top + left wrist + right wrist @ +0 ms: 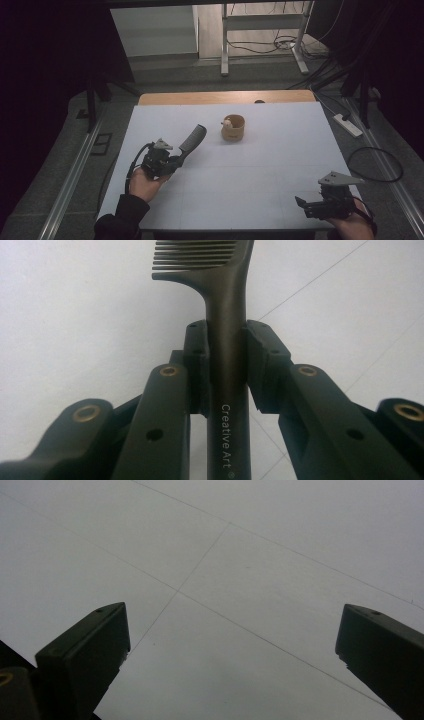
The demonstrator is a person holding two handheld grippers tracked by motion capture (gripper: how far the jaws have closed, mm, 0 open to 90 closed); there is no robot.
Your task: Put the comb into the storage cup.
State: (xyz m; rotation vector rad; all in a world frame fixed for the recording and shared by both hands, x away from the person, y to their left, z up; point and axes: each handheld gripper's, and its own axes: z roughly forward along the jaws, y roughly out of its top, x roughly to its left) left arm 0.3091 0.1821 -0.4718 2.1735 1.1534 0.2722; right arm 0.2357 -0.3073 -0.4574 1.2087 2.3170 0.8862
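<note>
Desk [260, 165]: white top, wooden strip along the far edge; wide bare surface from the middle to the near edge and the right edge.
Comb [192, 138]: dark, left of centre, handle clamped, toothed end raised toward the far edge — "Creative Art" printed on the handle in the left gripper view [226, 365].
Cup [233, 127]: tan, just beyond centre, well apart from the comb's tip.
Left gripper [175, 159]: held in a hand near the left edge, angled up and toward the far-right corner; fingers [197, 365] pressed on the comb handle from both sides.
Right gripper [301, 206]: at the near-right corner, pointing left, low over bare desk; fingers [90, 650] wide apart — nothing between them.
</note>
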